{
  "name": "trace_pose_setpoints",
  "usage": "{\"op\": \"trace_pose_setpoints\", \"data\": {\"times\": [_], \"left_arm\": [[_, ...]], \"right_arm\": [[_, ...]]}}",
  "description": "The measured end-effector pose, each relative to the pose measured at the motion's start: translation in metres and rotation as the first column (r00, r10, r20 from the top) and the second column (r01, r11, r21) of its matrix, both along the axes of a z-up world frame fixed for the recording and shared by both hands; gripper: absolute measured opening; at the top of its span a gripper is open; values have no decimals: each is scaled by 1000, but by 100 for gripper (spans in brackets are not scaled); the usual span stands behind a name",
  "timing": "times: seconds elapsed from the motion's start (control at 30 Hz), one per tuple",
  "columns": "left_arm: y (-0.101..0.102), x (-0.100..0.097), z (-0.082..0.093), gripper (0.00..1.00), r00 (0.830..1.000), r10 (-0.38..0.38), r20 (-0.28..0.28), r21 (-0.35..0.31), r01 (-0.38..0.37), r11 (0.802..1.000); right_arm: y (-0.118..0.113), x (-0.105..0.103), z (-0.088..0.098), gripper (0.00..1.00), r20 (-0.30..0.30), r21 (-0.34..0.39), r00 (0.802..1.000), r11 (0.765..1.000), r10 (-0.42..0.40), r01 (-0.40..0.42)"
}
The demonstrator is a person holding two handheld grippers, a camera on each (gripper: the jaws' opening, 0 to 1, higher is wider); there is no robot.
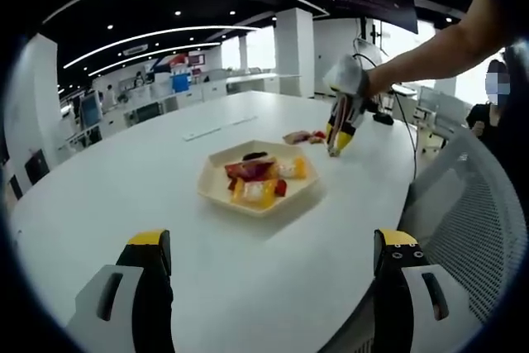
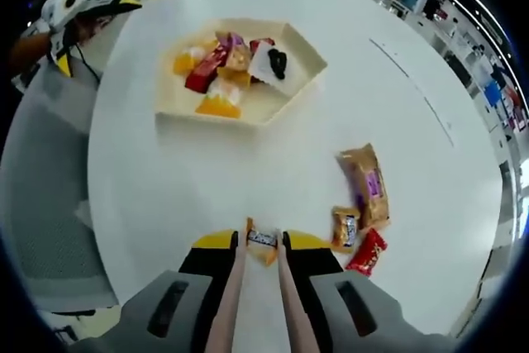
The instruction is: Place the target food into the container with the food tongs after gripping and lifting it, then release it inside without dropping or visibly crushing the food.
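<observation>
A cream hexagonal tray (image 1: 216, 193) (image 2: 273, 109) holding several wrapped snacks sits mid-table. In the right gripper view my right gripper (image 2: 258, 247) is shut on pinkish food tongs (image 2: 227, 307), whose tips pinch a small orange snack packet (image 2: 263, 241) just above the table. Three more packets lie to its right: brown (image 2: 368, 181), small orange (image 2: 345, 227) and red (image 2: 369, 252). The left gripper view shows a hand holding the right gripper (image 1: 340, 126) beyond the tray, beside loose packets (image 1: 302, 136). My left gripper (image 1: 273, 258) is open and empty, near the table's edge.
The round white table (image 1: 124, 196) (image 2: 207, 171) has a grey mesh chair (image 1: 471, 221) (image 2: 41, 188) at its edge. The left gripper (image 2: 66, 6) appears far past the tray. A white strip (image 1: 216, 128) lies on the far side of the table.
</observation>
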State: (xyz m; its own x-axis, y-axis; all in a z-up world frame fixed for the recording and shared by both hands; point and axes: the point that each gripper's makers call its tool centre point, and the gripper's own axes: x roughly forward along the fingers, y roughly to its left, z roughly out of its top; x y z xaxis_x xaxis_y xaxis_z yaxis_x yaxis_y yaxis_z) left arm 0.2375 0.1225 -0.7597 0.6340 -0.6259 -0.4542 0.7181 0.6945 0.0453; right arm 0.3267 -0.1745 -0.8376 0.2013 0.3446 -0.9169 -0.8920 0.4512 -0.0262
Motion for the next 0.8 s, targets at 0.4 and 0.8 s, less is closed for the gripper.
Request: {"op": "trace_pose_setpoints", "data": {"times": [0.4, 0.8], "left_arm": [[2, 2, 0, 99, 1000, 8, 28, 46, -9, 999], [4, 4, 3, 99, 999, 15, 35, 31, -16, 999]], "right_arm": [[0, -1, 0, 21, 14, 16, 1000, 1000, -14, 14], [8, 14, 26, 21, -17, 38, 999, 998, -42, 43]]}}
